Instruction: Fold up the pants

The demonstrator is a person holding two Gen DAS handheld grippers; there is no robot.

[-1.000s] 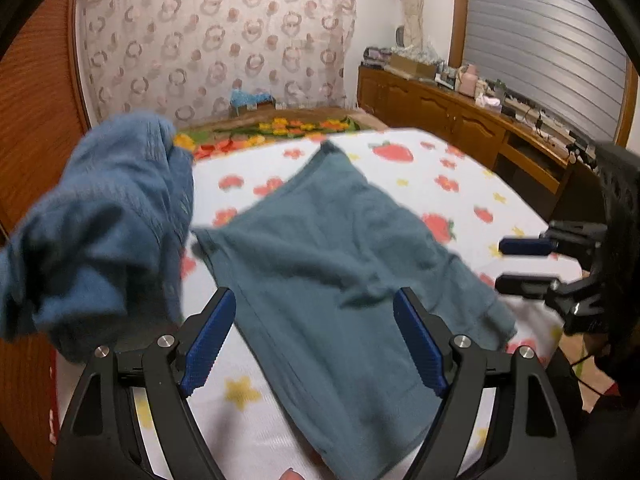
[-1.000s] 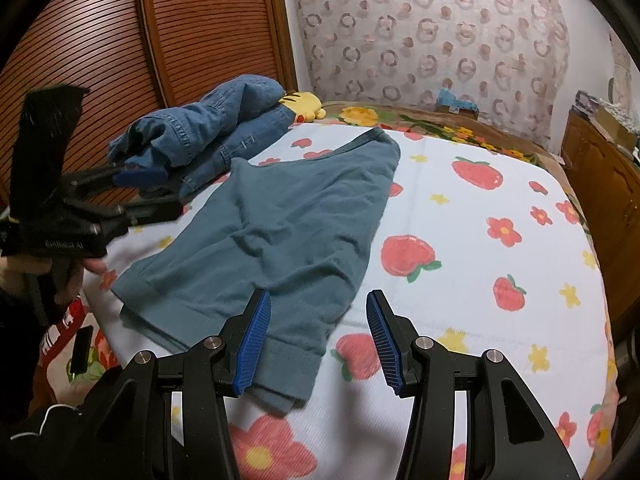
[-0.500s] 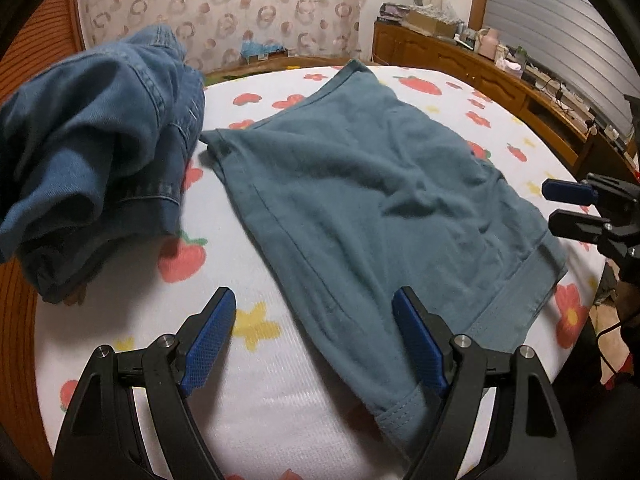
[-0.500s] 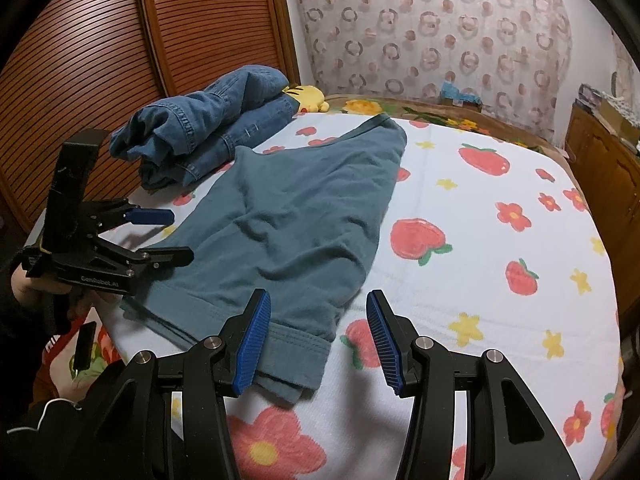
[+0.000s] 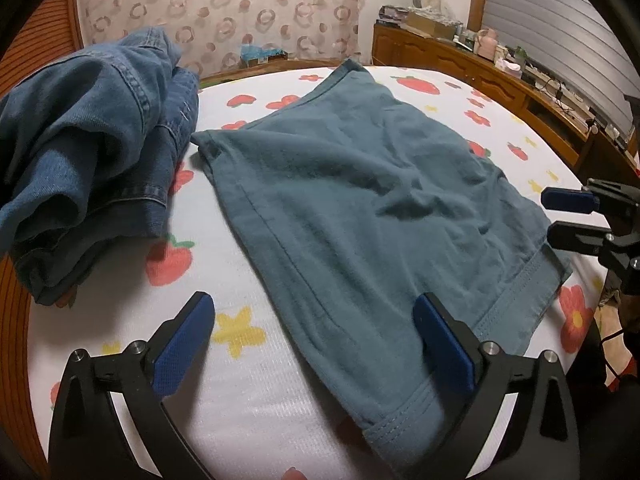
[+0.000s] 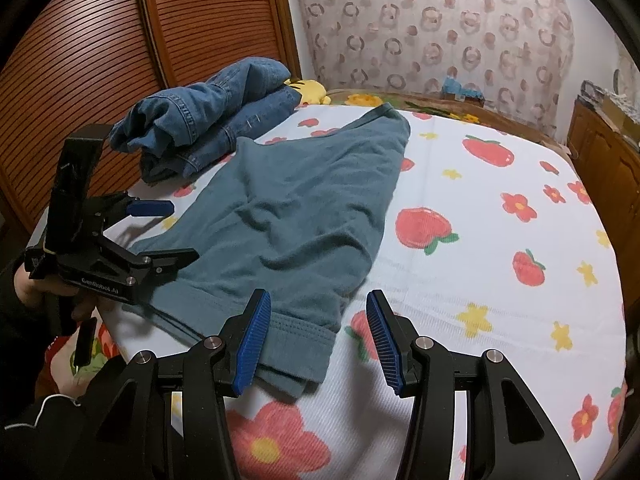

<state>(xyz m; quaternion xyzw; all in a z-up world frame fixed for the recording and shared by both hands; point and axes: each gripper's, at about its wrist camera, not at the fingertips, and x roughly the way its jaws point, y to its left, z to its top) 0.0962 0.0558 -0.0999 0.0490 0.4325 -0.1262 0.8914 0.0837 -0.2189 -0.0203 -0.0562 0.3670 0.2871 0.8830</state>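
Teal pants [image 5: 360, 200] lie spread flat on the strawberry-print bed sheet [image 5: 240, 400], their hemmed edge toward me. My left gripper [image 5: 312, 304] hovers low over the near left corner of that edge. Its jaws are opening wide, the cloth lies under them and nothing is pinched. In the right wrist view the left gripper [image 6: 182, 230] sits at the left side of the pants [image 6: 292, 220], held by a hand. My right gripper [image 6: 317, 300] stands half open above the near right corner and grips nothing. It also shows at the right [image 5: 547, 216].
A crumpled pile of blue jeans [image 5: 80, 152] lies at the far left of the bed, beside a yellow soft toy [image 6: 312, 90]. Slatted wooden doors [image 6: 100, 40] rise behind it. A cluttered wooden sideboard [image 5: 480, 68] runs along the right side.
My left gripper has sunk toward the bed and tipped downward, and its jaws have spread wider. The right gripper and the pants have stayed where they were.
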